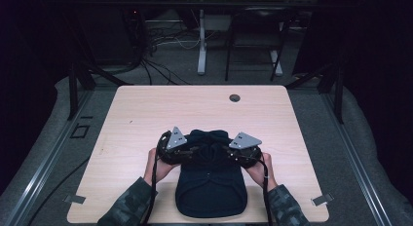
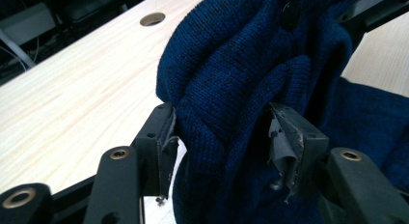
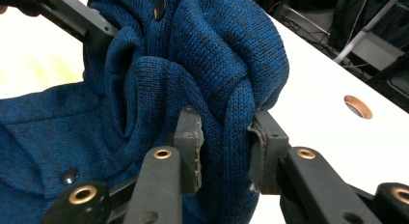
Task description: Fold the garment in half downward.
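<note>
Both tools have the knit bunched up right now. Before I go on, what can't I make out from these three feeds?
- Table under the blue knit garment: hidden in the high view by the cloth.
- Garment's folded-over far part: in the high view, too dark and bunched to read between the left tool and the right tool.
- Garment's extent: cut off by frame edges in both gripper views.

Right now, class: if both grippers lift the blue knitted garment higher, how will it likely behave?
The knitted garment will probably sag: it already bunches in folds between the left gripper and the right gripper. Its coarse knit likely resists slipping. The flat part should trail behind.
</note>
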A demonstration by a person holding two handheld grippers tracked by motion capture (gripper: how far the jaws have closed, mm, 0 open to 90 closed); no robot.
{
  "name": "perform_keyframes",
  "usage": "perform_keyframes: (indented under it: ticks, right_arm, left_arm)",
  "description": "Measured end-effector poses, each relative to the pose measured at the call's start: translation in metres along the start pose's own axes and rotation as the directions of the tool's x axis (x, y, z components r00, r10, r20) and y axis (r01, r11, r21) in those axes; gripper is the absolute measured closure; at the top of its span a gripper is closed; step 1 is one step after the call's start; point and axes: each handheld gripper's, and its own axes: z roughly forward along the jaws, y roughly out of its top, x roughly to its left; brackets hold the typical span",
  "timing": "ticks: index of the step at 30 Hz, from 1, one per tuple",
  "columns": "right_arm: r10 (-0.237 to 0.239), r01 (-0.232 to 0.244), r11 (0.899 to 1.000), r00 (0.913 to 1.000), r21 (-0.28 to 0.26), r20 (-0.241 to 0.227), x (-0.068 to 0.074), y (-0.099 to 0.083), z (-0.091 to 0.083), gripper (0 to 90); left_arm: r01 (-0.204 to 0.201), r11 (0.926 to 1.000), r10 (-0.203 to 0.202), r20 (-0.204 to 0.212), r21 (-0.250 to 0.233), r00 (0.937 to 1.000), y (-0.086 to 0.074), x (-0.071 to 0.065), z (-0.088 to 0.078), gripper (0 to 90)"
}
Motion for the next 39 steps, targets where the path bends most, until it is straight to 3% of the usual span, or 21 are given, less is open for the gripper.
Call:
perform_keyframes:
  ticks: [3, 8, 11, 16, 17, 19, 20, 22, 24, 25, 28, 30, 33, 34, 39]
  right_arm:
    - [0.002, -0.002, 1.0, 1.0, -0.017, 0.008, -0.001, -0.001, -0.001, 69.1]
    - [-0.002, 0.002, 1.0, 0.9999, -0.031, 0.013, -0.003, -0.001, -0.004, 69.0]
    - [-0.006, 0.006, 1.0, 1.0, -0.016, -0.004, -0.005, -0.003, -0.004, 67.7]
    - [0.036, -0.035, 0.999, 0.9978, 0.017, -0.056, -0.01, -0.004, -0.001, 59.2]
    - [0.084, -0.077, 0.995, 0.9878, 0.057, -0.131, -0.013, -0.004, 0.003, 48.2]
    - [0.106, -0.098, 0.993, 0.9854, 0.064, -0.134, -0.014, -0.004, 0.004, 48.1]
    - [0.153, -0.144, 0.987, 0.9744, 0.065, -0.165, -0.018, -0.006, 0.005, 41.4]
    - [0.171, -0.159, 0.984, 0.97, 0.077, -0.173, -0.019, -0.006, 0.006, 42.1]
    - [0.194, -0.181, 0.98, 0.966, 0.088, -0.171, -0.021, -0.008, 0.007, 48.7]
    - [0.206, -0.194, 0.977, 0.9626, 0.085, -0.176, -0.022, -0.01, 0.008, 57.3]
    - [0.195, -0.183, 0.979, 0.9653, 0.086, -0.173, -0.022, -0.01, 0.008, 65.0]
    - [0.181, -0.167, 0.981, 0.9696, 0.096, -0.164, -0.021, -0.01, 0.008, 68.3]
    - [0.157, -0.146, 0.986, 0.9766, 0.079, -0.147, -0.017, -0.01, 0.008, 70.5]
    - [0.157, -0.146, 0.986, 0.9766, 0.079, -0.147, -0.017, -0.01, 0.008, 70.5]
    - [0.132, -0.124, 0.99, 0.983, 0.069, -0.128, -0.015, -0.01, 0.007, 70.7]
  left_arm:
    - [0.006, 1.0, -0.006, 0.004, 0.003, 1.0, 0.0, 0.0, 0.001, 46.4]
    - [-0.015, 0.9998, 0.015, 0.0, -0.015, 0.9999, -0.003, 0.0, 0.0, 63.2]
    - [-0.06, 0.9976, 0.058, -0.034, -0.034, 0.9977, -0.003, -0.003, -0.002, 67.4]
    - [-0.137, 0.9891, 0.132, -0.09, -0.055, 0.9872, -0.001, -0.009, -0.006, 69.2]
    - [-0.143, 0.9883, 0.138, -0.087, -0.054, 0.9867, -0.001, -0.01, -0.006, 69.2]
    - [-0.129, 0.9893, 0.125, -0.063, -0.067, 0.9901, 0.0, -0.009, -0.007, 69.1]
    - [-0.13, 0.9894, 0.126, -0.063, -0.065, 0.9901, 0.0, -0.009, -0.007, 69.0]
    - [-0.131, 0.9891, 0.128, -0.056, -0.067, 0.9902, 0.0, -0.008, -0.008, 68.9]
    - [-0.136, 0.9888, 0.133, -0.051, -0.062, 0.9898, 0.0, -0.008, -0.008, 68.8]
    - [-0.135, 0.9891, 0.132, -0.047, -0.059, 0.9901, 0.0, -0.008, -0.008, 68.2]
    - [-0.11, 0.9929, 0.11, -0.008, -0.045, 0.9939, 0.001, -0.006, -0.008, 66.1]
    - [-0.055, 0.9976, 0.056, 0.044, -0.042, 0.9975, 0.001, -0.003, -0.007, 61.0]
    - [0.012, 0.9997, -0.01, 0.11, -0.023, 0.9939, 0.001, 0.003, -0.005, 49.9]
    - [0.032, 0.9994, -0.029, 0.136, -0.014, 0.9902, 0.0, 0.005, -0.003, 49.9]
    - [0.058, 0.9983, -0.058, 0.155, 0.005, 0.9862, -0.003, 0.006, 0.002, 42.9]
